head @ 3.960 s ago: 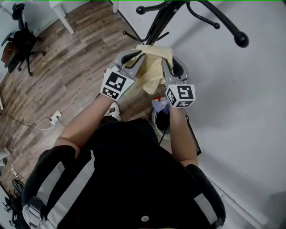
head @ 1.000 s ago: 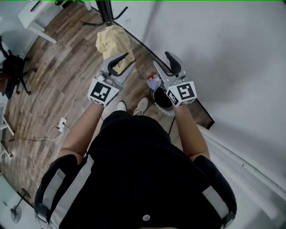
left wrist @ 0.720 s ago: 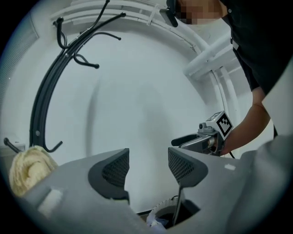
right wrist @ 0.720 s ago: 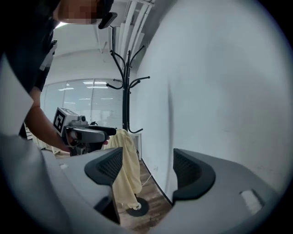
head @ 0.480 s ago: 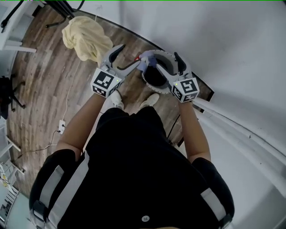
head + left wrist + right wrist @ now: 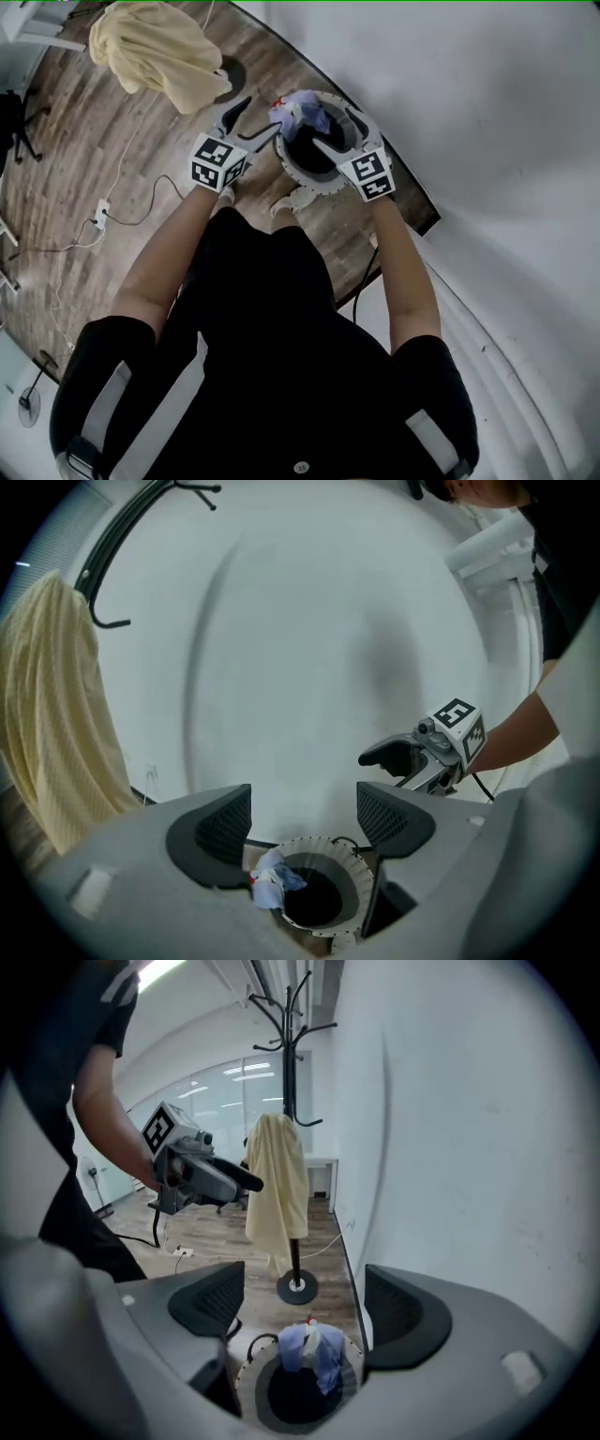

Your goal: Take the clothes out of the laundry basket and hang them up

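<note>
The round laundry basket (image 6: pixel 305 184) stands on the wood floor by the wall, white-rimmed and dark inside. A blue cloth (image 6: pixel 300 112) hangs over its far rim. My left gripper (image 6: pixel 255 122) hovers at the basket's left edge and my right gripper (image 6: pixel 336 129) over its right side. Both sets of jaws have just been opening and stand wide with nothing between them. In the left gripper view the left gripper (image 6: pixel 303 822) frames the basket (image 6: pixel 352 878) and the cloth (image 6: pixel 272 883). The right gripper (image 6: pixel 305 1302) looks down on the cloth (image 6: pixel 314 1349). A yellow garment (image 6: pixel 155 52) hangs on the coat stand (image 6: pixel 291 1054).
A white wall runs along the right of the basket. The coat stand's round base (image 6: pixel 297 1286) sits just beyond the basket. A power strip (image 6: pixel 101 214) and its cable (image 6: pixel 141 211) lie on the floor at left. The person's shoes (image 6: pixel 281 202) are beside the basket.
Both grippers let go of the yellow garment on the stand and came down to the basket. Their jaws spread wider on the way. The garment stays hanging.
</note>
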`<state>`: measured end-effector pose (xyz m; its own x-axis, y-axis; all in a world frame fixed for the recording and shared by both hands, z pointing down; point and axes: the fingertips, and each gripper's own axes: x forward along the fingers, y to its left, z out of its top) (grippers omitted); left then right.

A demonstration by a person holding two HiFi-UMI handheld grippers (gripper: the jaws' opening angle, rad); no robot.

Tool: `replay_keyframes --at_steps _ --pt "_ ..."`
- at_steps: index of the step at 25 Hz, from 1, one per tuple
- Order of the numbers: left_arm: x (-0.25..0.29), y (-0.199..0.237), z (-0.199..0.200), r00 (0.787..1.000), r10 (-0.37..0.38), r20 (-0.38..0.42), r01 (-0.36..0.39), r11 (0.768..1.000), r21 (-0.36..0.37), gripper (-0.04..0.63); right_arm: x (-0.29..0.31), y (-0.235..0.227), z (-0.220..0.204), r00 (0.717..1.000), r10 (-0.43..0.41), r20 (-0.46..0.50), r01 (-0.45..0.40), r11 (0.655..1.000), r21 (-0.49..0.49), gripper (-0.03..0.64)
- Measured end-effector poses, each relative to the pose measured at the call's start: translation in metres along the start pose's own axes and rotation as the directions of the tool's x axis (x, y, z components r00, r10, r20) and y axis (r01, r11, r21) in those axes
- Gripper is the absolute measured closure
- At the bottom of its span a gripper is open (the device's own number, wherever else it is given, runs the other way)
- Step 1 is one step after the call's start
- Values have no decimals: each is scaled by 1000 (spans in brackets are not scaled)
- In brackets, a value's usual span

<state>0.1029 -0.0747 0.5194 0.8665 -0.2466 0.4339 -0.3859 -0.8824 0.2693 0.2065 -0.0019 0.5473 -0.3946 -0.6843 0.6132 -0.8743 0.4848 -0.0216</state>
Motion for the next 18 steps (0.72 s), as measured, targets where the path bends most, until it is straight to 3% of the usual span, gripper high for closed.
replay_keyframes --at_steps 7,18 --pt "53 14 -104 978 86 -189 -101 992 -72 235 68 -20 -73 986 120 -118 -132 986 -103 239" --pt "151 85 -264 919 102 -381 -184 965 -184 235 218 -46 -199 939 175 -295 -235 954 -184 273"
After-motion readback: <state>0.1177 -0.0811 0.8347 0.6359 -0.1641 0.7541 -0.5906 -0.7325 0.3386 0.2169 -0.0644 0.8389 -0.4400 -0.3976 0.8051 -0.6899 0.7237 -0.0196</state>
